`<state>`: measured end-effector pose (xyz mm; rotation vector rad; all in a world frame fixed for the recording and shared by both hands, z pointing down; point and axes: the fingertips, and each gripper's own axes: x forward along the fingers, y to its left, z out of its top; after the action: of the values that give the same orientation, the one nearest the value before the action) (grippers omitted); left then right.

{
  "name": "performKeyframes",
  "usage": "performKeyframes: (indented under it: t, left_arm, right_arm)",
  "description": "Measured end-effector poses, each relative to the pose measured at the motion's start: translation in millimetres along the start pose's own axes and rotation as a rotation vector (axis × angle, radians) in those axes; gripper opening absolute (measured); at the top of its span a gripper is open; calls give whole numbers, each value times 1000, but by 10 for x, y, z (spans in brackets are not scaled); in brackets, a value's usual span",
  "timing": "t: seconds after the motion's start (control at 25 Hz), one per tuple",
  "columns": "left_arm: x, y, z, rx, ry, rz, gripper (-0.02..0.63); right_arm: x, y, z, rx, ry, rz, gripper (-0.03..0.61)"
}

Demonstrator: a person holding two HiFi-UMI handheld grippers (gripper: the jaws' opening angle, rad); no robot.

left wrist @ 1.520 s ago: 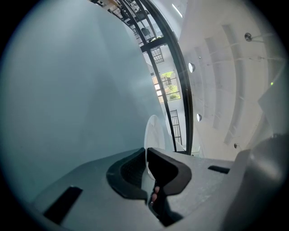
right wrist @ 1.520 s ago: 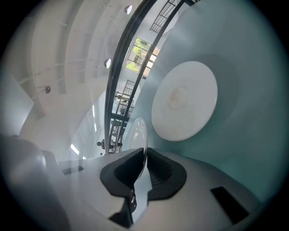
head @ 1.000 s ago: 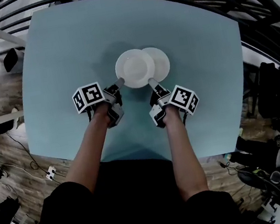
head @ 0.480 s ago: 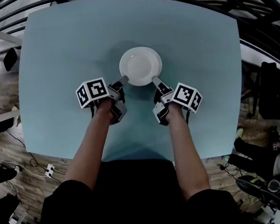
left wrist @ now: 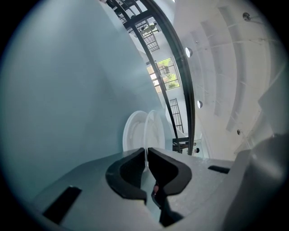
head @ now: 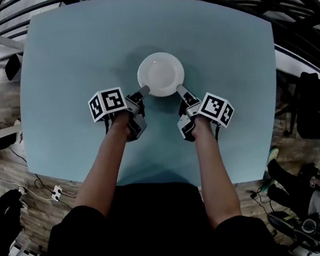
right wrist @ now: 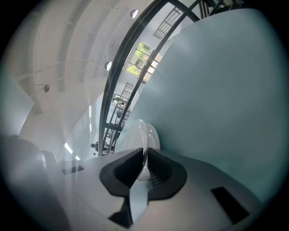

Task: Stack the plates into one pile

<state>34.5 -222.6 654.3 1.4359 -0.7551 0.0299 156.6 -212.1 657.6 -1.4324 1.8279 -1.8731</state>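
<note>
Top plate [head: 160, 74], rim pinched by left gripper [head: 143, 89] at 7 o'clock and right gripper [head: 179, 88] at 5, now covers lower plate [left wrist: 132, 133]; setting down looks next

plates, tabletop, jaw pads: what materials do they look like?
Top plate and lower plate: glossy white, thin rims, soft highlights; probably glazed ceramic, melamine possible. Table: matte pale blue, no grain; likely laminate or paint. Left gripper pads: dull black, moulded; rubber or soft plastic.
</note>
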Motion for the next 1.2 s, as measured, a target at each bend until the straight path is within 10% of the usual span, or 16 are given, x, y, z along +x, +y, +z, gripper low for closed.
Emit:
performKeyframes:
  t: [1.2]
  left_arm:
    - [-36, 175, -182, -28, 74, 36, 28]
  right_arm:
    - [66, -55, 136, -68, 10, -51, 25]
